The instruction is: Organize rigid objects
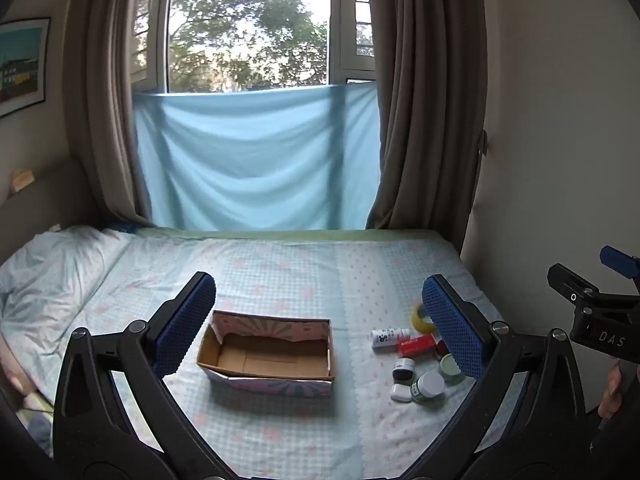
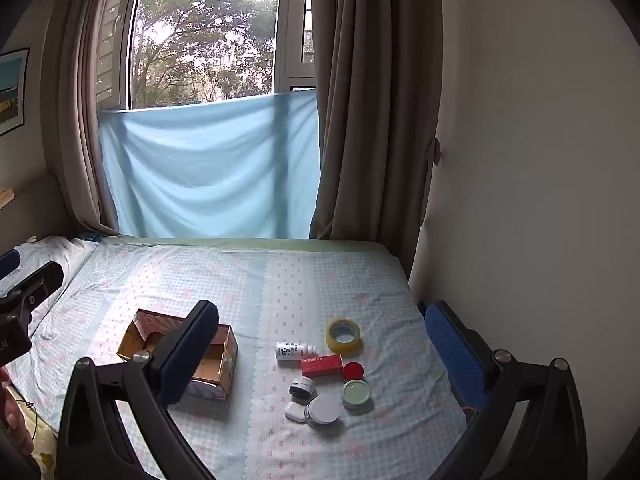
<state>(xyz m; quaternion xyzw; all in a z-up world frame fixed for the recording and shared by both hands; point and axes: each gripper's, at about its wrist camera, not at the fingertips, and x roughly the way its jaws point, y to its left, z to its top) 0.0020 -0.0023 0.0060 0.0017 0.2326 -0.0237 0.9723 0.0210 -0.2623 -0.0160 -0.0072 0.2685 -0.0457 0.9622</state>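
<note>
Through my left gripper (image 1: 319, 324) I see my jaws spread as wide as they go, holding nothing. The open cardboard box (image 1: 267, 354) sits empty on the bed sheet (image 1: 280, 264), and the small items cluster to its right: a white bottle (image 1: 389, 337), a red carton (image 1: 416, 345), a white-lidded jar (image 1: 429, 386).

Through my right gripper (image 2: 324, 354), jaws equally wide and empty, the cluster lies straight ahead: tape roll (image 2: 344, 335), red lid (image 2: 353, 370), green-lidded tin (image 2: 355, 393), small white case (image 2: 295, 412). These look light, stiff and smooth; I'd pinch the jars across their sides. The sheet is soft and wrinkled, curtains (image 2: 372, 120) and window (image 2: 204, 32) behind.
</note>
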